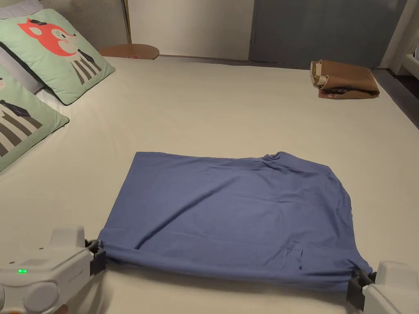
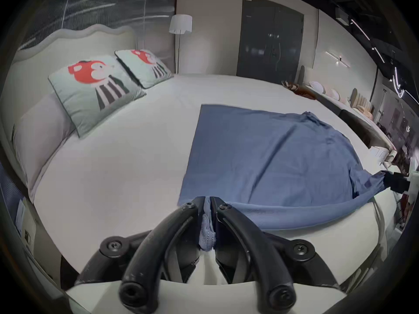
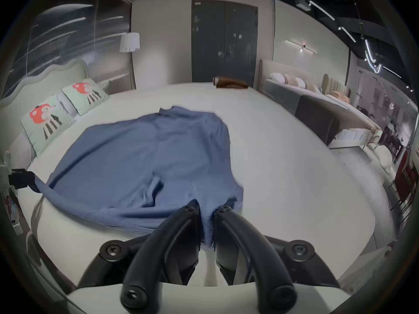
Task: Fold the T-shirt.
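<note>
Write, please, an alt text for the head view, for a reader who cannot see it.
A blue cotton T-shirt lies on a white bed, its near edge gripped at both corners by the left gripper and right gripper. Two green printed pillows sit far left, a folded brown garment far right.

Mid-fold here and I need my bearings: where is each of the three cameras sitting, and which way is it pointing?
Head view: above the near bed edge, looking down across the blue T-shirt; both hand-held gripper bodies show at the bottom corners.
Left gripper view: rides the left hand-held gripper, facing across the bed; its jaws pinch the shirt's near-left corner.
Right gripper view: rides the right hand-held gripper, facing the same way; its jaws pinch the near-right corner.
Shared: both gripper views show the pillows and dark door.
</note>
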A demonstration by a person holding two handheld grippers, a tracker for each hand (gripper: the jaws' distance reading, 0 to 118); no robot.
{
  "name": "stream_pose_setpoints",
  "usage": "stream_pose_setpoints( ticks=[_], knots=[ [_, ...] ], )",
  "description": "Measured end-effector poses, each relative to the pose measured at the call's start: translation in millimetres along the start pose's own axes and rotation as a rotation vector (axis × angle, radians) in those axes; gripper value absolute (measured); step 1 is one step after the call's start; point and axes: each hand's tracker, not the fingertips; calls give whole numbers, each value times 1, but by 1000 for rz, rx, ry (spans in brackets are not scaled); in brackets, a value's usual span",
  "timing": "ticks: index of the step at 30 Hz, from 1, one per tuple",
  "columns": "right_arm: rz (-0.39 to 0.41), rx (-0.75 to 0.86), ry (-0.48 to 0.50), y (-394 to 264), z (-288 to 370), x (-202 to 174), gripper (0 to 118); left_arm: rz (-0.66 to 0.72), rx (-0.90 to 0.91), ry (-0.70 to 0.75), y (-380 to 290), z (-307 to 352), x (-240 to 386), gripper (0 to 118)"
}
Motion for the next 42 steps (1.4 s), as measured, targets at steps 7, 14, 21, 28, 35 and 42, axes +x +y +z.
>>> stream_pose_setpoints(
  ticks=[7, 14, 21, 28, 35, 42],
  knots=[
    [-3, 66, -2, 61, -44, -4, 9, -15, 50, 11, 69, -39, 15, 2],
    [33, 27, -39, 104, -112, -12, 9, -33, 2, 27, 110, -109, 29, 2],
    [21, -126, -34, 110, -185, -12, 9, -35, -137, 73, 110, -181, 41, 2],
    [-24, -199, -47, 93, -210, -9, 9, -46, -191, 94, 101, -190, 51, 2],
    [-50, -19, 1, 123, -144, -11, 66, -29, -67, 17, 120, -141, 58, 92],
    [-23, 306, 55, 146, -31, -21, 110, -55, 355, -44, 131, -16, 91, 108]
  ],
)
